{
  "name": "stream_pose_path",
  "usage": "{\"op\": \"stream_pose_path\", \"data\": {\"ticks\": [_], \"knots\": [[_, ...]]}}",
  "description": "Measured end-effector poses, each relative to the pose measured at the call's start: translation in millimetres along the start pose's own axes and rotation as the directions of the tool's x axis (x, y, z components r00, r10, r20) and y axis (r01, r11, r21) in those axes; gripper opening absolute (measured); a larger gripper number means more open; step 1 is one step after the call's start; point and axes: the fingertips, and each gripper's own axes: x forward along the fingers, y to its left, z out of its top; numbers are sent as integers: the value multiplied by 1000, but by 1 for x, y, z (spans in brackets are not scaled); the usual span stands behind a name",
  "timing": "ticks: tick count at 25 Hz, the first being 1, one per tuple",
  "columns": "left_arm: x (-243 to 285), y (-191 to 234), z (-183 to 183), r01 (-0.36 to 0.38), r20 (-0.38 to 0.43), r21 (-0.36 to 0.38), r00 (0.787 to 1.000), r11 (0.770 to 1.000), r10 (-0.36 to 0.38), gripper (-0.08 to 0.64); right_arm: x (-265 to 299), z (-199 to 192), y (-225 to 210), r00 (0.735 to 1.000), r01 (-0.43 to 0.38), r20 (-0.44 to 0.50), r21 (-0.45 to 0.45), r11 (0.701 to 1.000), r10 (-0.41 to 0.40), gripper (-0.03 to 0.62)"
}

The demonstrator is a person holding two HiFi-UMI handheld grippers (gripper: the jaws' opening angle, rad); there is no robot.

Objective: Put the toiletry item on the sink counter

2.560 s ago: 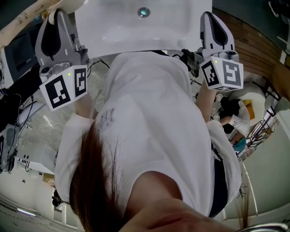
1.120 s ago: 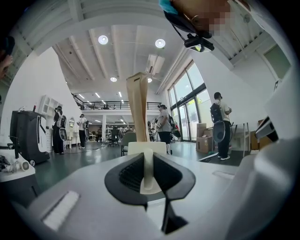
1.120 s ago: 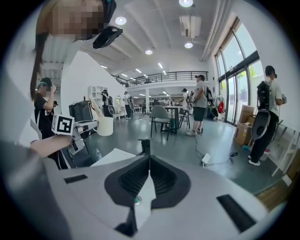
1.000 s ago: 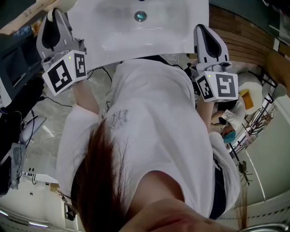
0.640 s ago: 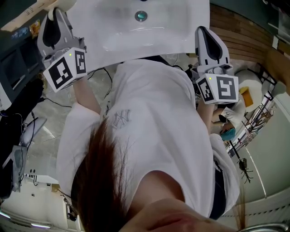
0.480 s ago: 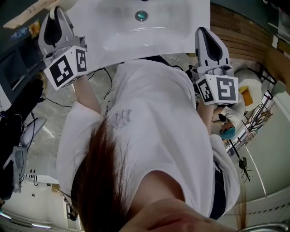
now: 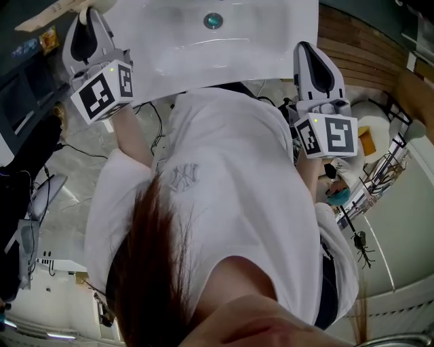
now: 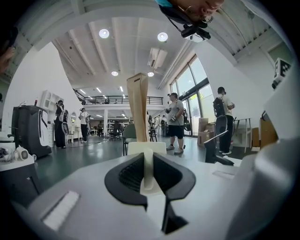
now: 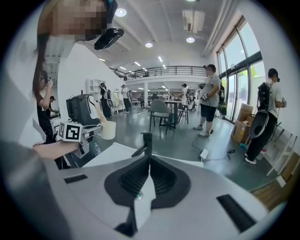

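Observation:
A cream tube [image 8: 138, 105] with a wide white cap [image 8: 146, 148] stands upright between the jaws of my left gripper [image 8: 147, 169], which is shut on the cap end. From the right gripper view the same tube [image 9: 107, 129] hangs left of the sink, beside the left gripper's marker cube [image 9: 70, 131]. In the head view the left gripper [image 7: 87, 27] is at the white sink's [image 7: 251, 51] left edge. My right gripper [image 7: 310, 57] hovers at the sink's right edge, and in its own view the right gripper [image 9: 149, 161] is shut with nothing in it, facing the black tap [image 9: 146, 141].
The sink's drain [image 7: 213, 20] lies mid-basin. A white counter [image 9: 110, 157] runs left of the tap. My own body fills the space under the sink's near edge. Cables [image 7: 152, 112] trail on the floor. People [image 8: 176, 123] and chairs [image 9: 160, 112] stand farther off.
My left gripper with the tube has sunk and shifted toward the sink's left edge, up the head view. The right gripper has stayed where it was.

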Motion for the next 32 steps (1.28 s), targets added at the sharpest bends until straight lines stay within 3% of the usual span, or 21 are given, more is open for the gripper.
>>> {"op": "stream_pose_path", "data": {"ticks": [13,32], "knots": [[18,13,-55,-73,-65,-50,995,996,70,48,14,-2,7,999,-30,-27,-6,1000,30,11],[24,8,-87,-40,-108,-36,993,999,36,48,22,-1,13,999,-33,-37,-8,999,33,11]]}}
